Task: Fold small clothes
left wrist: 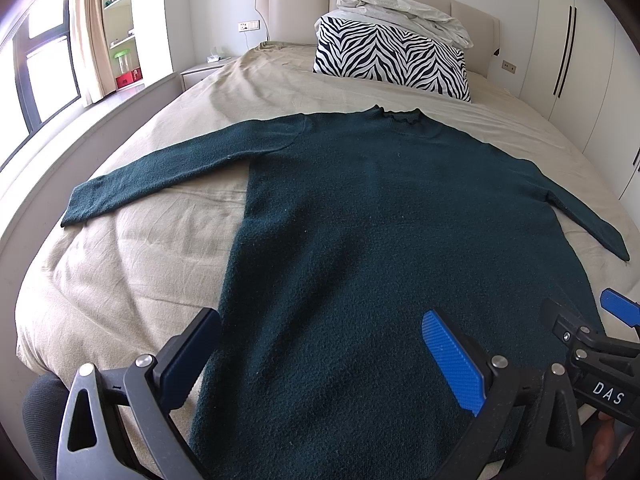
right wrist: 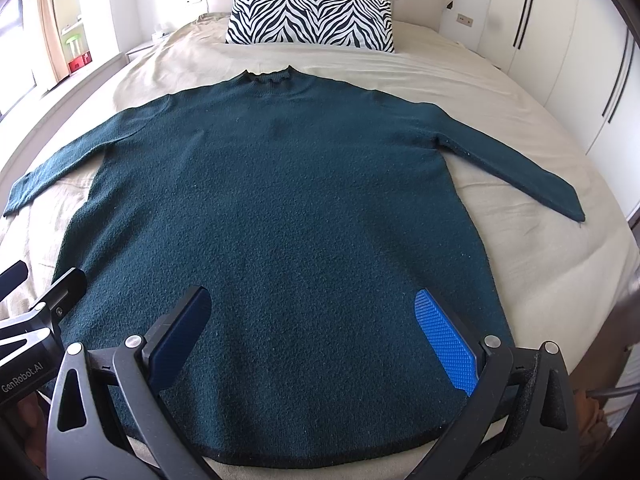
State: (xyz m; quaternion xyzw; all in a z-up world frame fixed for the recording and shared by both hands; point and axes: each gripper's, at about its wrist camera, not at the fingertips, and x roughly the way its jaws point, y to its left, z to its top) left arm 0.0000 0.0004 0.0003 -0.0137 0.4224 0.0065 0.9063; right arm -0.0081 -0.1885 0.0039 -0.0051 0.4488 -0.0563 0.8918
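A dark green knit sweater (left wrist: 380, 220) lies flat on the beige bed, collar away from me and both sleeves spread out to the sides; it also shows in the right wrist view (right wrist: 280, 200). My left gripper (left wrist: 320, 344) is open and empty, hovering over the sweater's lower left part near its left edge. My right gripper (right wrist: 314, 324) is open and empty over the hem (right wrist: 320, 454). The right gripper's blue fingertips (left wrist: 620, 310) show at the right of the left wrist view. The left gripper's fingers (right wrist: 60, 292) show at the left of the right wrist view.
A zebra-print pillow (left wrist: 394, 58) with a crumpled white duvet (left wrist: 404, 10) on it stands at the headboard. The beige bed sheet (left wrist: 132, 260) spreads around the sweater. White wardrobes (right wrist: 560, 40) are on the right, a window and shelves (left wrist: 120, 20) on the left.
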